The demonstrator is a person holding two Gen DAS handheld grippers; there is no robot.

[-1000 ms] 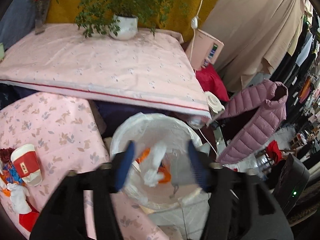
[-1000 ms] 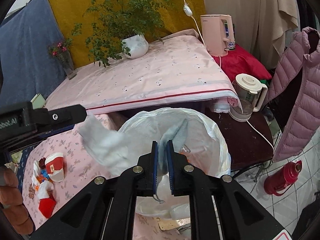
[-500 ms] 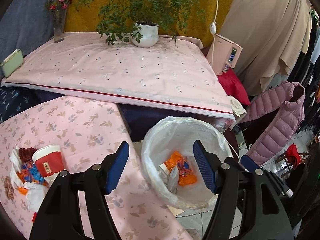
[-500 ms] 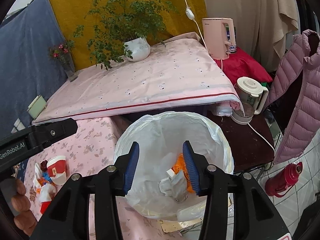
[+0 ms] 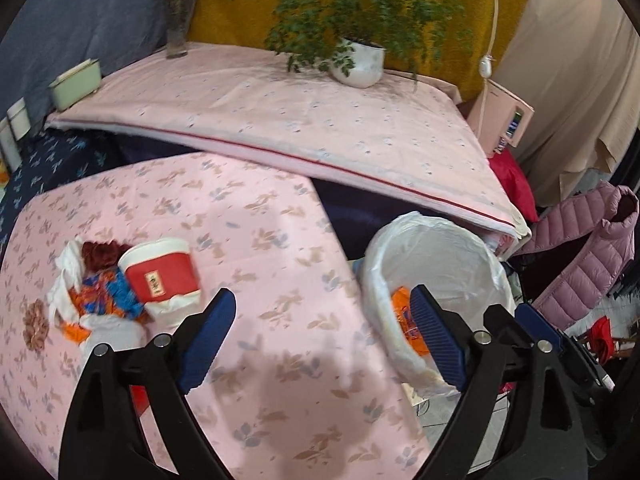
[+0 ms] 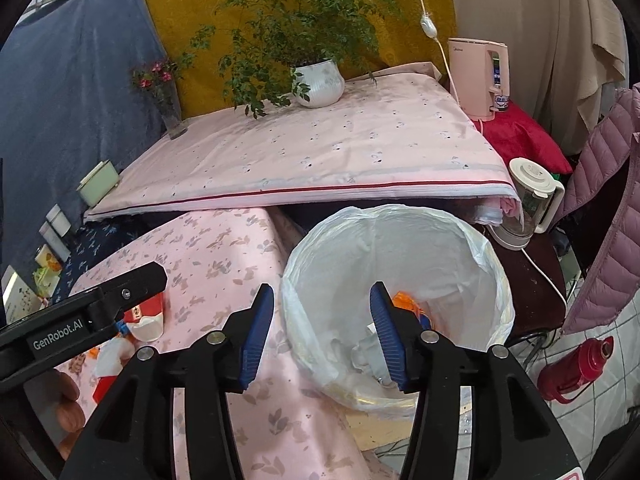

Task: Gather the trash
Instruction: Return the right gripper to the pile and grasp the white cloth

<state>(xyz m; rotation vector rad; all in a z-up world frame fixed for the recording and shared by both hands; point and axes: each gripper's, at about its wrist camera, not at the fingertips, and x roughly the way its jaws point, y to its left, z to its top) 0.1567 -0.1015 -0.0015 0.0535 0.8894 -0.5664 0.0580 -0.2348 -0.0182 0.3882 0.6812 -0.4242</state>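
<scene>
Left of centre in the left wrist view, on the pink floral surface point(image 5: 256, 240), a red-and-white paper cup point(image 5: 160, 276) lies tipped among crumpled wrappers point(image 5: 108, 300). Light and crushable: pinch its rim gently. Both the left claw point(image 5: 320, 336) and right claw point(image 6: 320, 336) are spread, empty.

My left gripper point(image 5: 320, 336) hangs with its blue-padded jaws spread wide and nothing between them; my right gripper point(image 6: 322, 334) is likewise parted and empty, while my bare fingers point(image 6: 66, 404) wrap the left tool's handle at the frame's edge
</scene>
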